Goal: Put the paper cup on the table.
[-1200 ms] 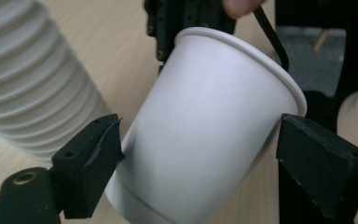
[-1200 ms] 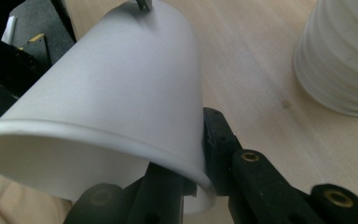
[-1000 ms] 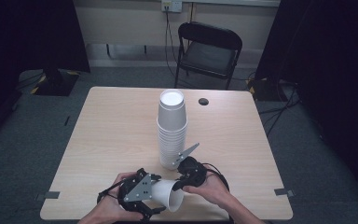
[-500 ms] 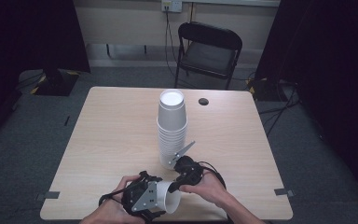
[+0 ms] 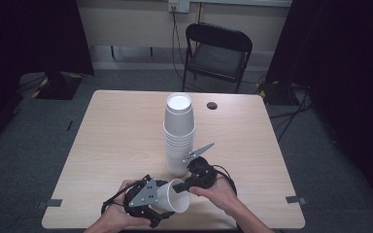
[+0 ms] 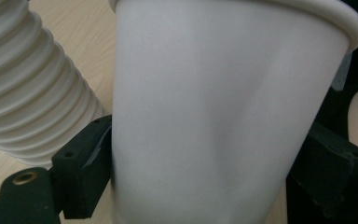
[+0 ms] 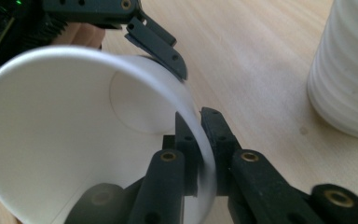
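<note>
A single white paper cup (image 5: 174, 195) lies on its side above the near edge of the table (image 5: 116, 131), just in front of the tall stack (image 5: 178, 133) of the same cups, and both grippers have it. The left gripper (image 5: 148, 199) clamps the body from outside, one black jaw on each flank, and the wall has dented inward under that squeeze. The right gripper (image 7: 200, 126) pinches the rim wall, one jaw inside the mouth and one outside, closed tight on the thin paper.

The cup is very light and has little stiffness: the smooth matte wall buckles easily, while the rolled lip and the flat recessed base are its firmest parts. A hold low near the base or right at the lip should deform it least, and the mid-wall grip looks harder than it needs to be. The surface seems slightly slick, though the glare makes that hard to judge.

The stack shows close ribbed rims and tapers upward, base on top. The table is pale wood-grain laminate, smooth and hard
</note>
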Demonstrator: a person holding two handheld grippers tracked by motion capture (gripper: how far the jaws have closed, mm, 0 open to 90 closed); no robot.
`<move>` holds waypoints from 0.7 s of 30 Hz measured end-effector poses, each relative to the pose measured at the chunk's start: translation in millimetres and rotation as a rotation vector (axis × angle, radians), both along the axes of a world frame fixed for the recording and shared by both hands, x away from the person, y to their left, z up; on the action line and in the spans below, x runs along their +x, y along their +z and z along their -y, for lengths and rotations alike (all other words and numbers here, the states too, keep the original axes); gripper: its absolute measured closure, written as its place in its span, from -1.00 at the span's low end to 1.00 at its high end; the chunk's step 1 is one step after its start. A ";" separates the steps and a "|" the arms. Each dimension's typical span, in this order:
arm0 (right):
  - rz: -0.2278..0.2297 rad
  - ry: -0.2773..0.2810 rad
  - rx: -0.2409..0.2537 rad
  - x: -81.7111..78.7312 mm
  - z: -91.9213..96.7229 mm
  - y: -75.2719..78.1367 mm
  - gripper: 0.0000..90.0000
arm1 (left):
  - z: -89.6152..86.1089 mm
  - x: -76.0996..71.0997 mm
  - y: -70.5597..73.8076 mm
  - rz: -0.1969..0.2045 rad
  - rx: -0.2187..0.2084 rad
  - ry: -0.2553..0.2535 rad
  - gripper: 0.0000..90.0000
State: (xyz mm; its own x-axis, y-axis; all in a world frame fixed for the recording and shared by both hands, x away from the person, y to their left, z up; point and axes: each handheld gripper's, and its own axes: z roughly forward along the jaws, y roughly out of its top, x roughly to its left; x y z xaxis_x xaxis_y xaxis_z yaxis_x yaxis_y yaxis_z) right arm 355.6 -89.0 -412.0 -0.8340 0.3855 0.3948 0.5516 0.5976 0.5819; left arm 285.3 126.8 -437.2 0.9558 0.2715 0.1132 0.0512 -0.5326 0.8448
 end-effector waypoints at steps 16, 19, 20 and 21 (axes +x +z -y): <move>0.015 -0.084 0.090 -1.0 7.4 6.6 0.93 | -7.0 2.4 -1.3 0.036 -0.009 0.026 -0.68; -0.002 -0.093 0.070 -0.8 5.5 6.3 0.93 | -4.5 0.4 -0.1 0.061 0.008 0.027 -0.70; -0.004 -0.094 0.063 -0.8 4.8 6.1 0.93 | -3.3 -0.1 -0.3 0.063 0.009 0.031 -0.71; -0.003 -0.094 0.057 -0.8 4.0 5.8 0.93 | -2.2 -0.2 -0.1 0.073 0.016 0.032 -0.71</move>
State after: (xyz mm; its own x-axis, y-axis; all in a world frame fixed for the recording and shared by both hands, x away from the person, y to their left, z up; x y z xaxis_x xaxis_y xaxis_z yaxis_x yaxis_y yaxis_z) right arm 354.8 -92.9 -406.2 -0.7939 0.4387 0.4210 0.6057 0.5088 0.6118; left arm 285.1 129.1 -437.3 0.9358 0.2991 0.1867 0.0068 -0.5448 0.8385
